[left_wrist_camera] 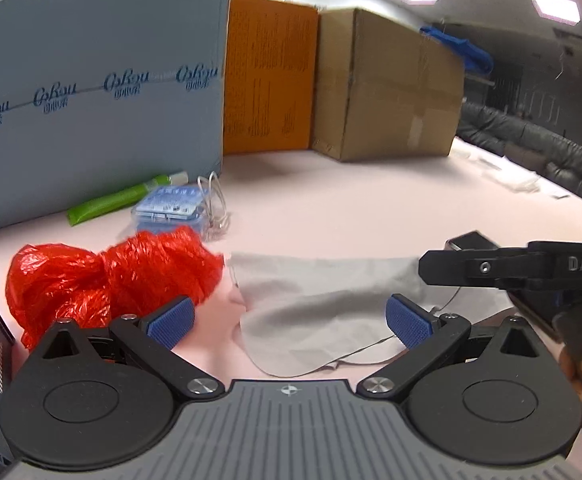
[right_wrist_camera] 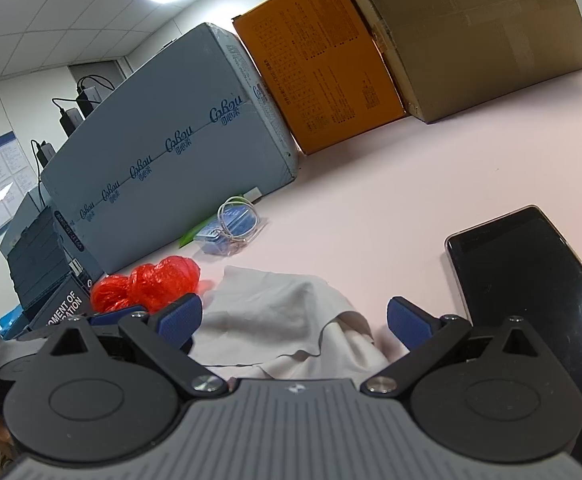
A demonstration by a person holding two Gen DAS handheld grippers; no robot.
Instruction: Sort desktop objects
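A grey cloth [left_wrist_camera: 323, 300] lies rumpled on the pink table, also in the right wrist view [right_wrist_camera: 275, 316]. My left gripper [left_wrist_camera: 289, 322] is open just above its near edge. My right gripper [right_wrist_camera: 295, 324] is open over the cloth's folded corner; it shows from the side in the left wrist view [left_wrist_camera: 427, 268]. A crumpled red plastic bag [left_wrist_camera: 107, 280] lies left of the cloth, also in the right wrist view [right_wrist_camera: 151, 284]. A black phone [right_wrist_camera: 531, 276] lies face up at the right. A green tube [left_wrist_camera: 119, 202], a blue packet [left_wrist_camera: 171, 208] and a white cable [left_wrist_camera: 217, 204] lie further back.
A grey-blue box [left_wrist_camera: 91, 92], an orange box [left_wrist_camera: 269, 76] and a brown carton [left_wrist_camera: 387, 84] stand along the back of the table [left_wrist_camera: 371, 208]. Dark boxes [right_wrist_camera: 43, 264] stand at the left. A dark sofa [left_wrist_camera: 539, 148] is beyond the table.
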